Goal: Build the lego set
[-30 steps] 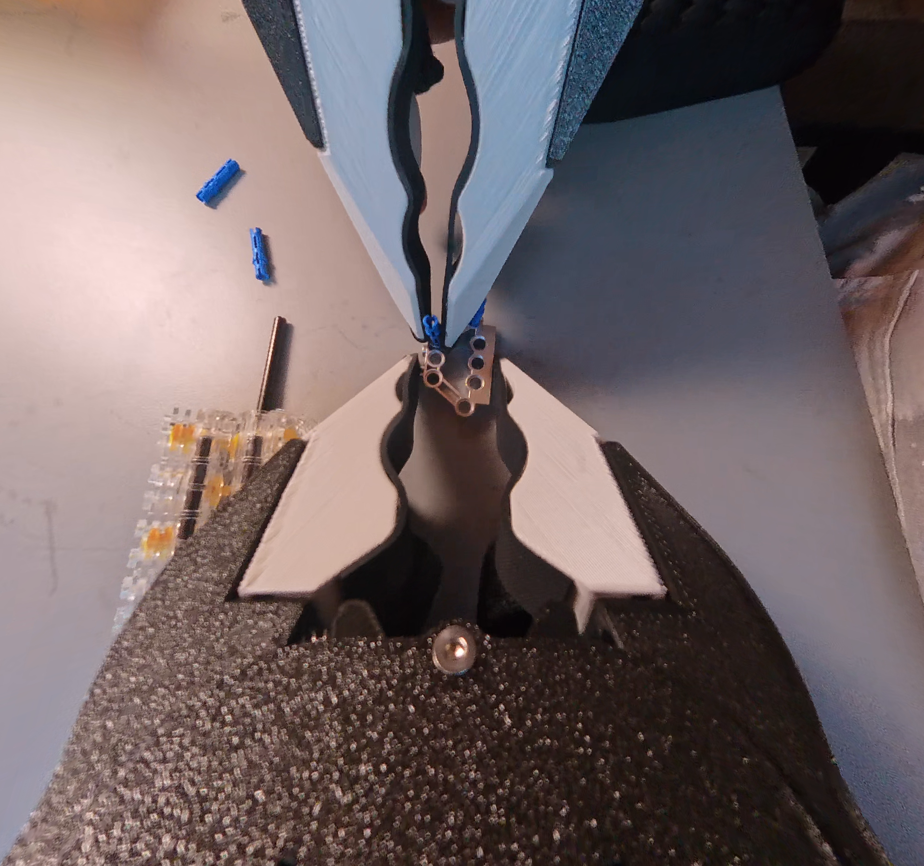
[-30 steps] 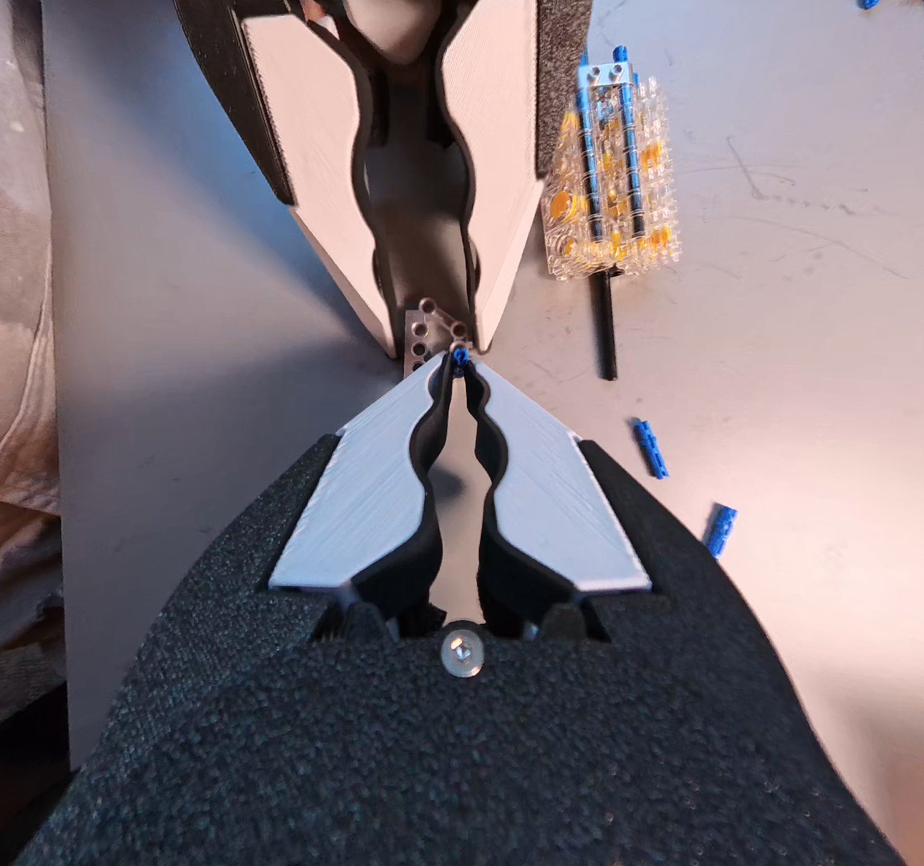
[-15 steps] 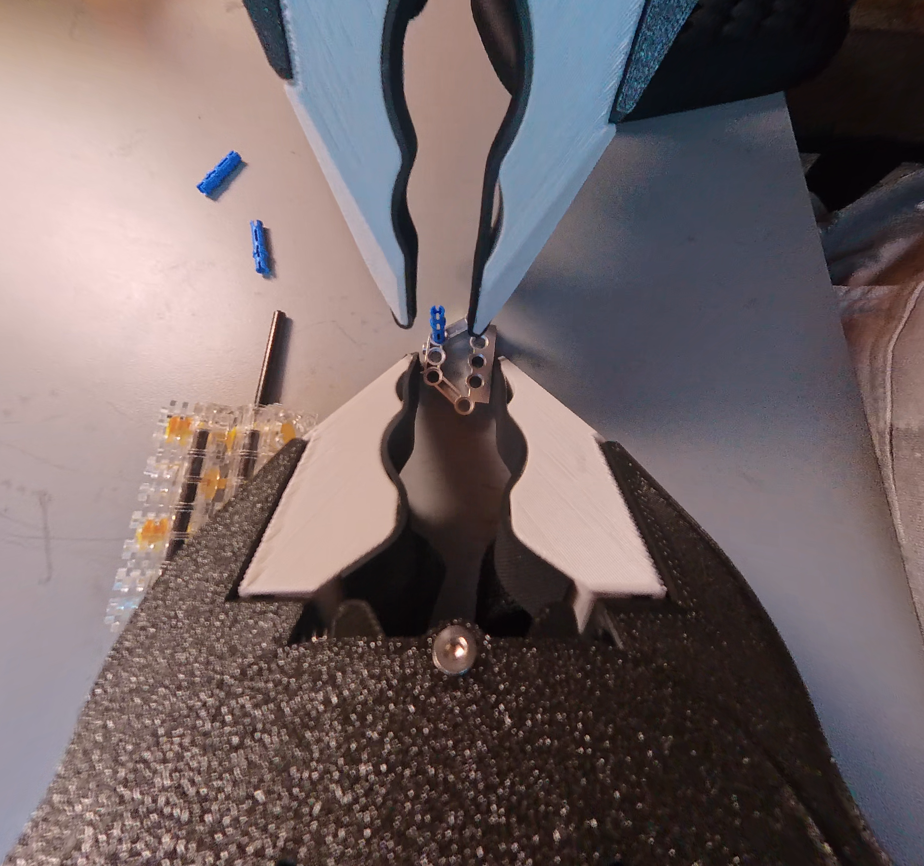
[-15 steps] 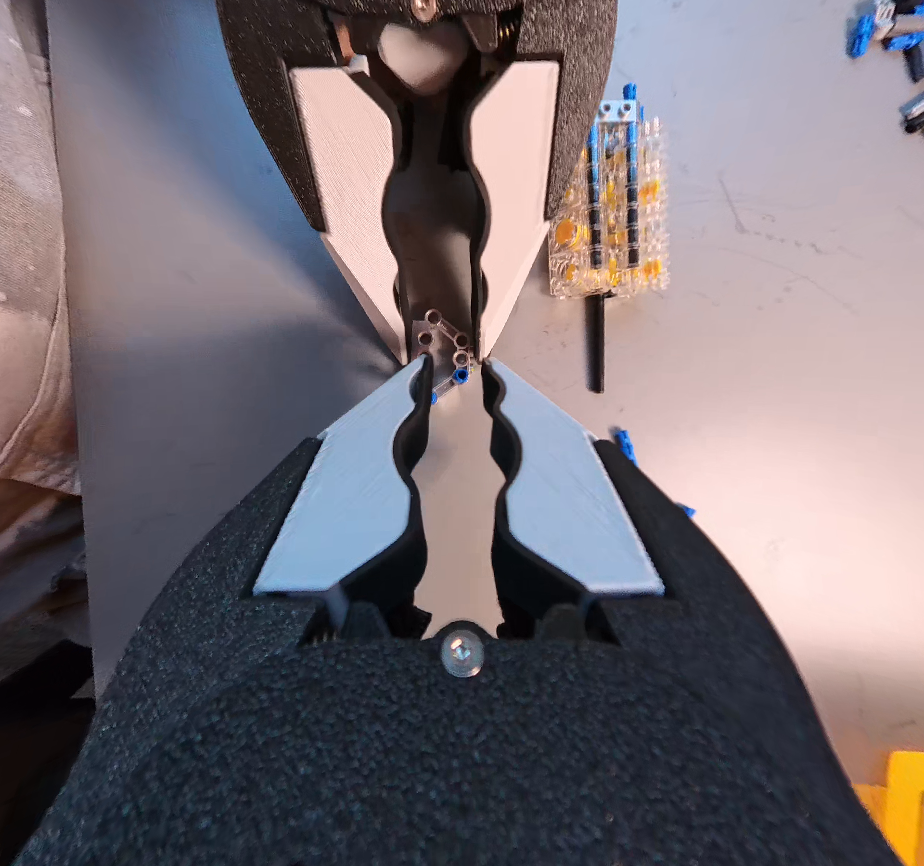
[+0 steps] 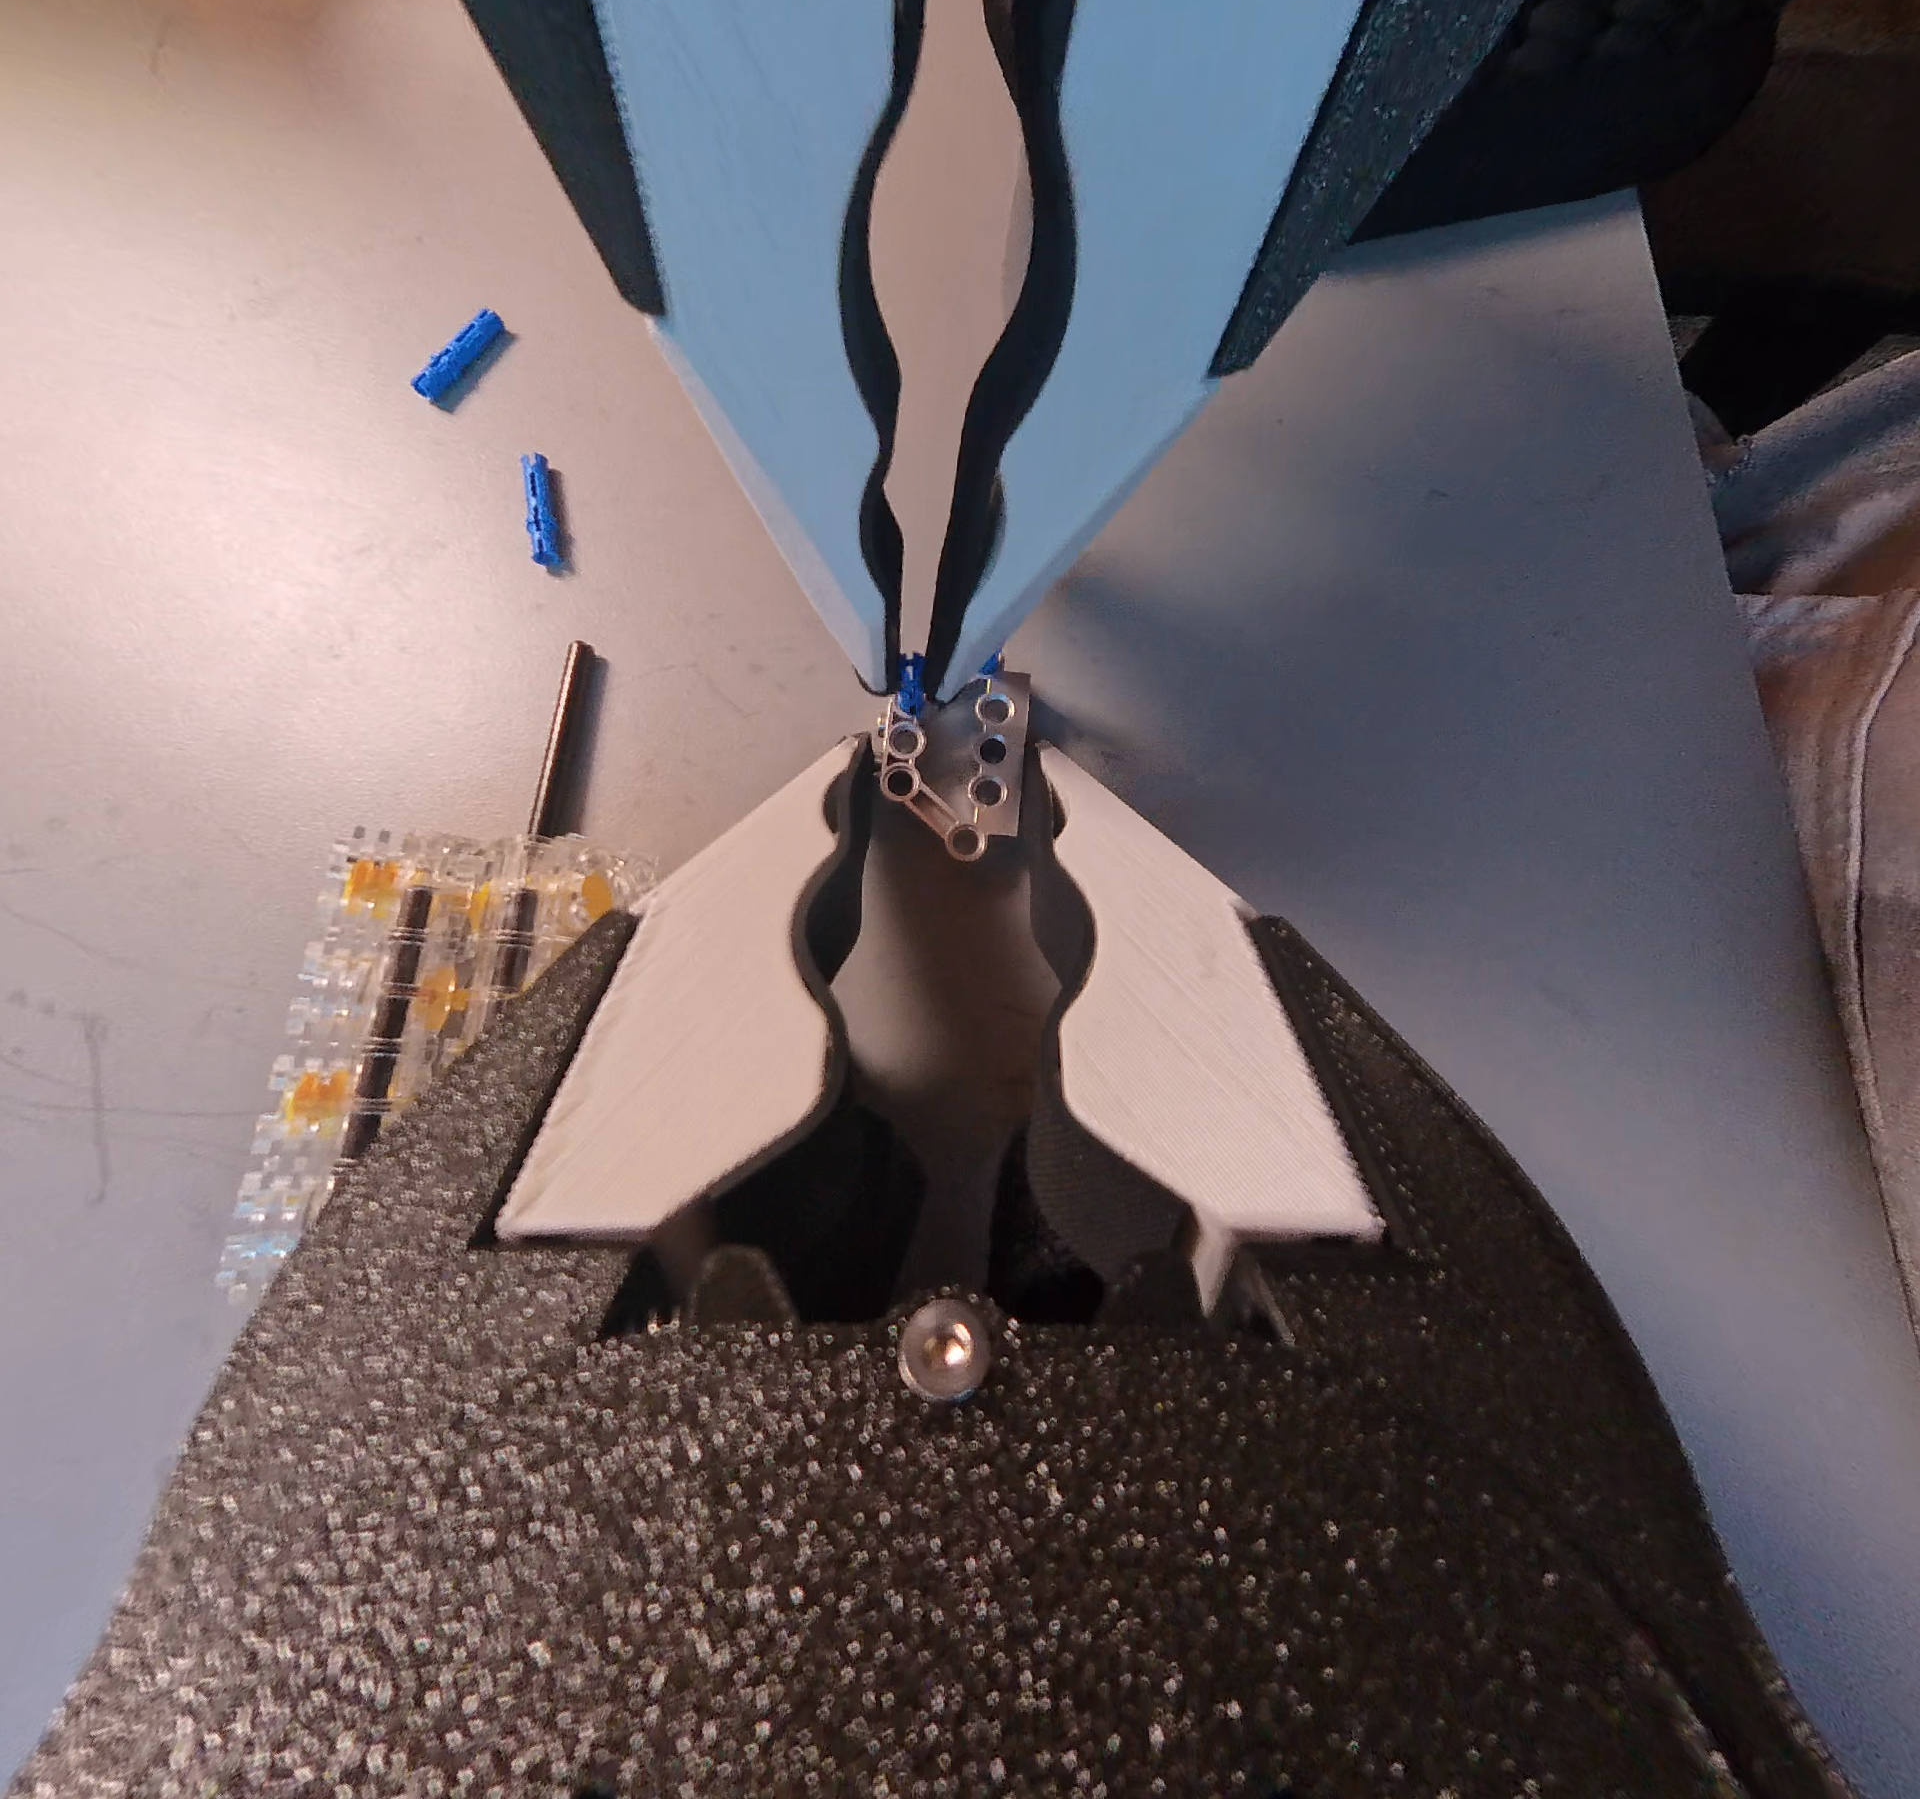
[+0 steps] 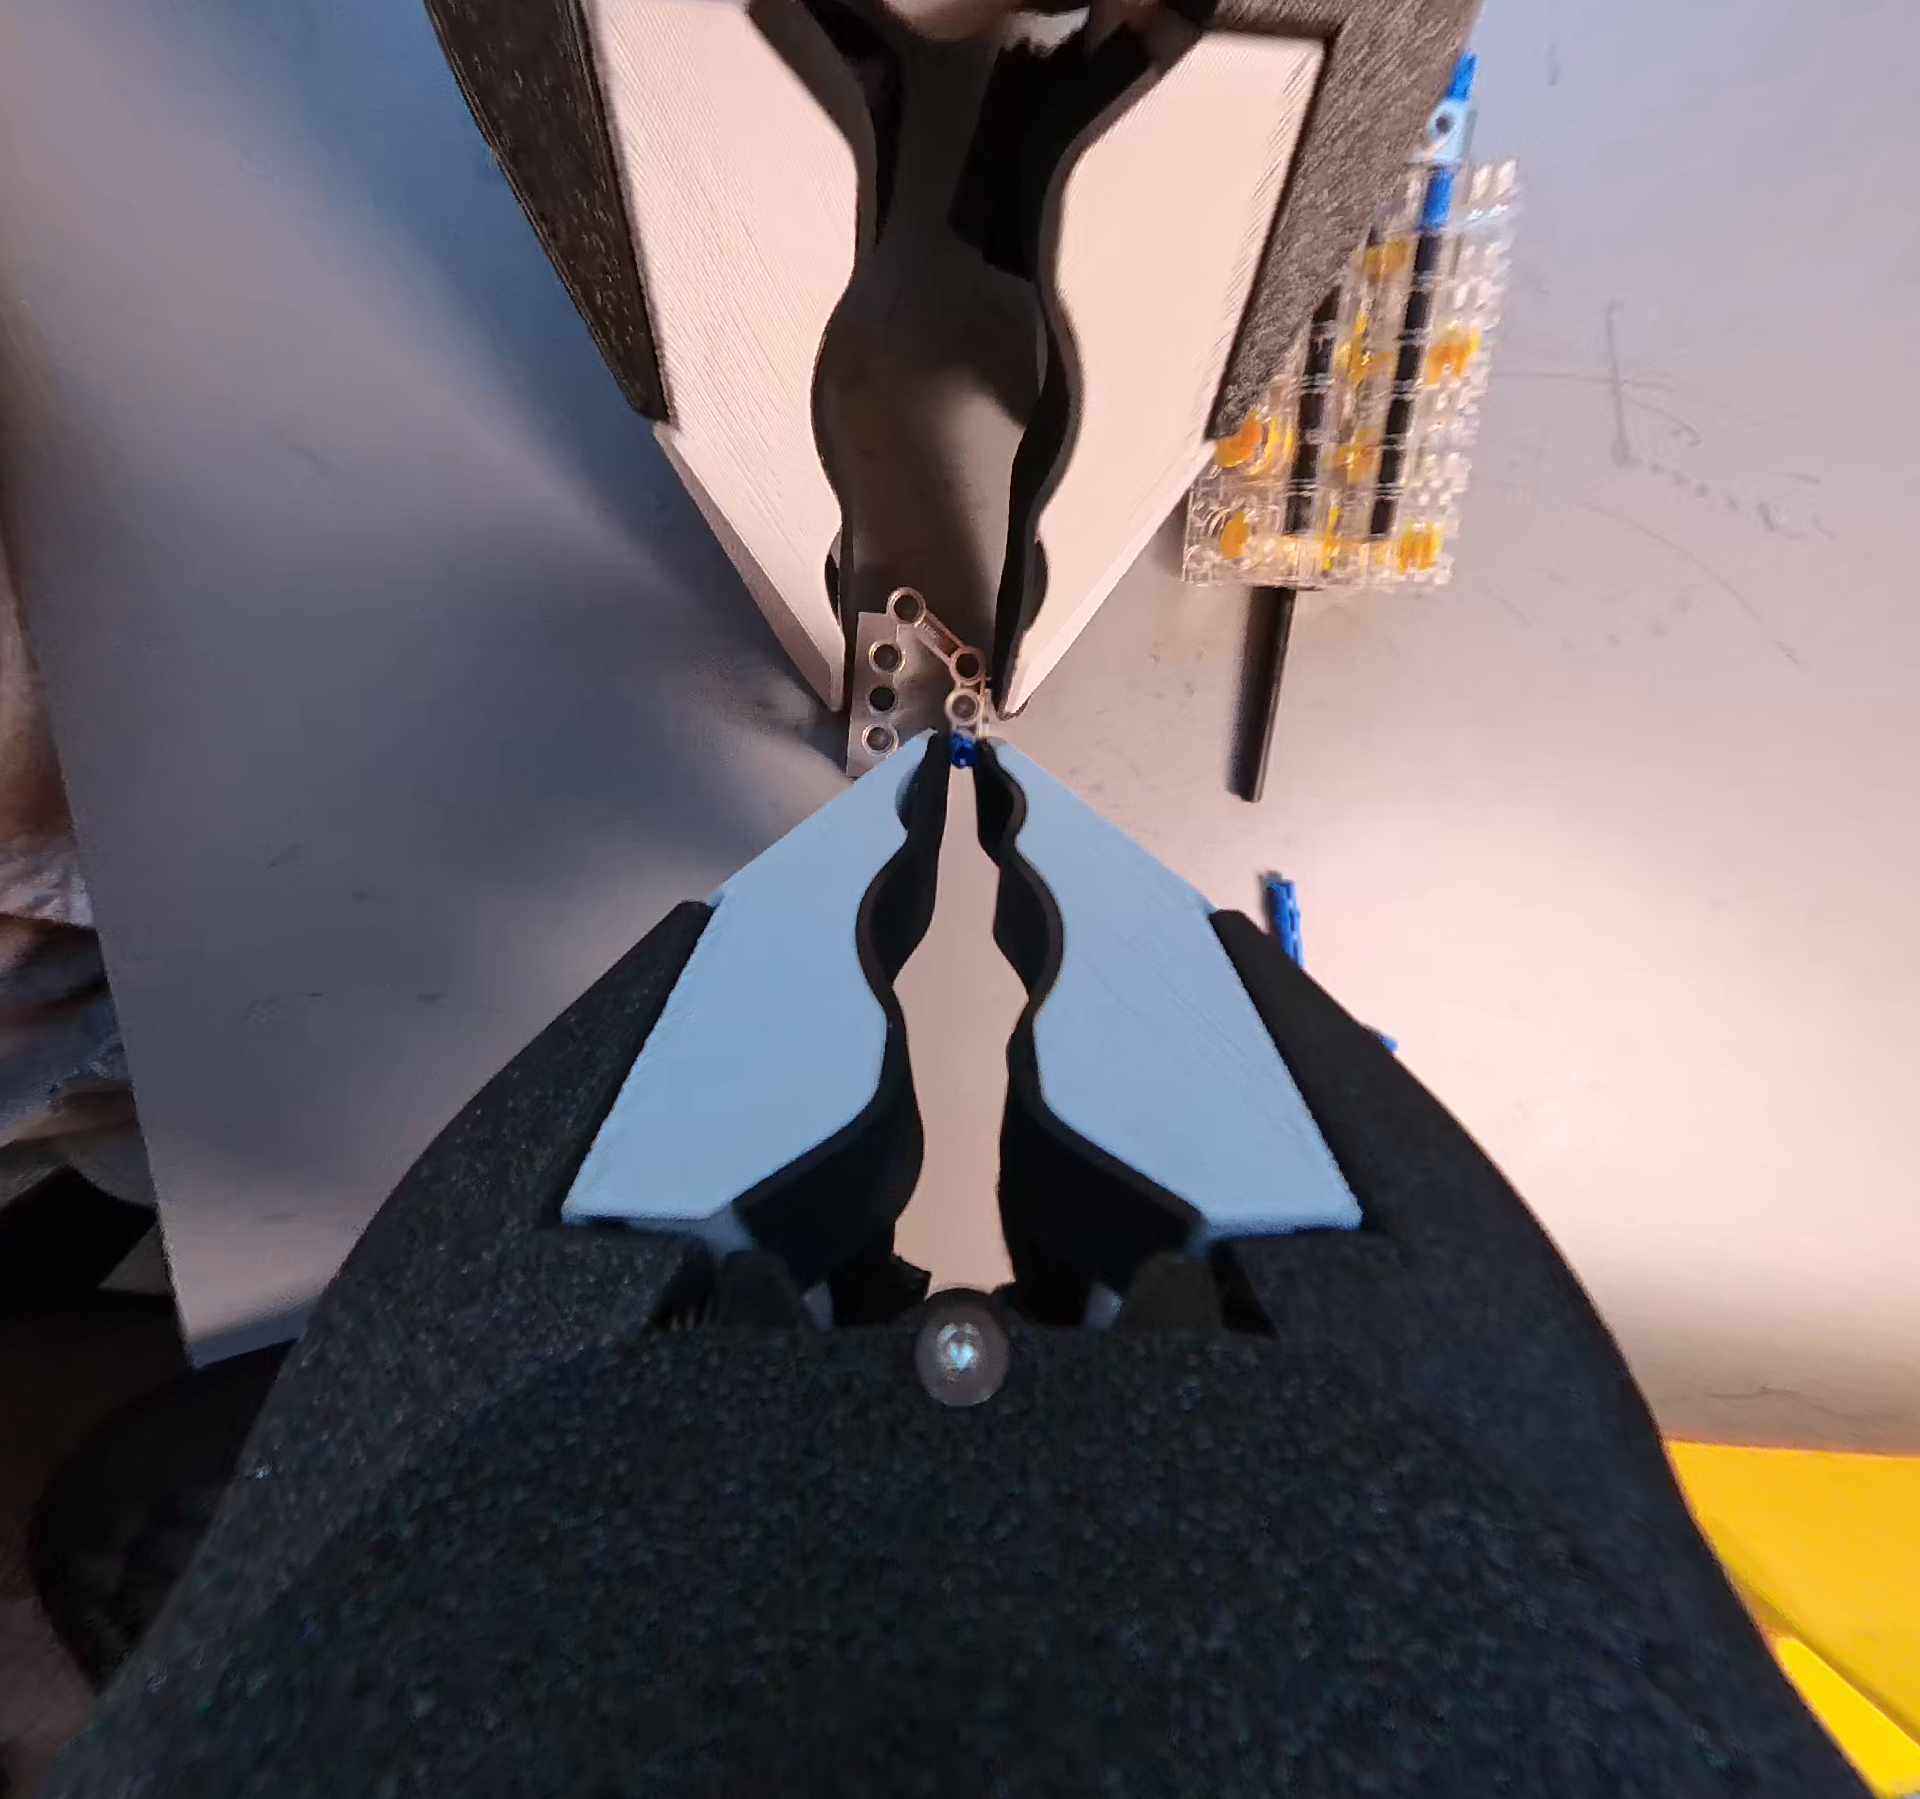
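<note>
Matt grey table (image 5: pixel 260 606), glossy blue plastic pin (image 5: pixel 540 508), clear plastic block (image 6: pixel 1351 419).

The left tool (image 5: pixel 951 762) and right tool (image 6: pixel 961 747) meet tip to tip above the desk (image 5: pixel 260 606). Between the left tool's tips sits a holed plate (image 5: pixel 961 773); a small peg (image 6: pixel 962 750) stands at the plate's far edge, between the right tool's tips. In the left wrist view, a brick block (image 5: pixel 436 980) lies left of the tool, a rod (image 5: pixel 556 741) runs out beyond it, and two loose pegs (image 5: pixel 457 369) lie farther back.

A grey holed plate (image 5: pixel 954 781) stands clamped between claw tips, a blue pin (image 5: pixel 912 685) at its top hole.
</note>
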A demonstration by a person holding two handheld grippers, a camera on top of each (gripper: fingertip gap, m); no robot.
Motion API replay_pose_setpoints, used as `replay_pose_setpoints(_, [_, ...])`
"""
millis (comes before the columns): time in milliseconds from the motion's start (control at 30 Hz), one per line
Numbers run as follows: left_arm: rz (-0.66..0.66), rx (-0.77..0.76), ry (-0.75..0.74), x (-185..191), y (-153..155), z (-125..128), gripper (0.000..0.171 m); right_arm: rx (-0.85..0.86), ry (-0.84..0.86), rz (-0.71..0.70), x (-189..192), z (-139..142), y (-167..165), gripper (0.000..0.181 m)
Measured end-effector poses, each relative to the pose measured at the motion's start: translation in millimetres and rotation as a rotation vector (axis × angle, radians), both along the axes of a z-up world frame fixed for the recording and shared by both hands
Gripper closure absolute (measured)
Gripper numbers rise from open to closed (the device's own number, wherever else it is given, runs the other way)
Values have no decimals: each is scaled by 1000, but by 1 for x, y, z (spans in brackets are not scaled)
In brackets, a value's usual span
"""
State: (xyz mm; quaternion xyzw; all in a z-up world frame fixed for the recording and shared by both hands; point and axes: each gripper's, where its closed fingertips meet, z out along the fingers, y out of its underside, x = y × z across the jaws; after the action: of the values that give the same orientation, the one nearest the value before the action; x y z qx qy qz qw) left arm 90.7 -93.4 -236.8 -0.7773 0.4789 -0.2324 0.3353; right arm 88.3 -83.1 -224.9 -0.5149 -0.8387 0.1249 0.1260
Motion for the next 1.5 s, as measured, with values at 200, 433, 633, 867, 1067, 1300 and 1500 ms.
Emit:
replay_pose_setpoints(200, [19,-1,1,-1,-1,0,144,-53,109,-63,-4,7,4,173])
replay_pose_setpoints(433, [79,-59,-7,-5,-7,1,144,0,231,-306,21,42,73,159])
replay_pose_setpoints(633, [53,-142,-50,-9,-17,6,131,-25,213,-308,21,7,88,160])
replay_pose_setpoints(867, [81,-142,-227,-28,1,34,134,-75,159,-229,2,-13,86,178])
replay_pose_setpoints(1067, [143,-20,-333,-32,19,55,138,-327,457,-219,-23,45,45,179])
replay_pose_setpoints(1300, [80,106,-665,-24,6,122,152,-765,1121,-355,-55,148,-5,179])
replay_pose_setpoints(1500, [66,147,-739,-28,0,142,165,-819,1223,-388,-55,147,-11,180])
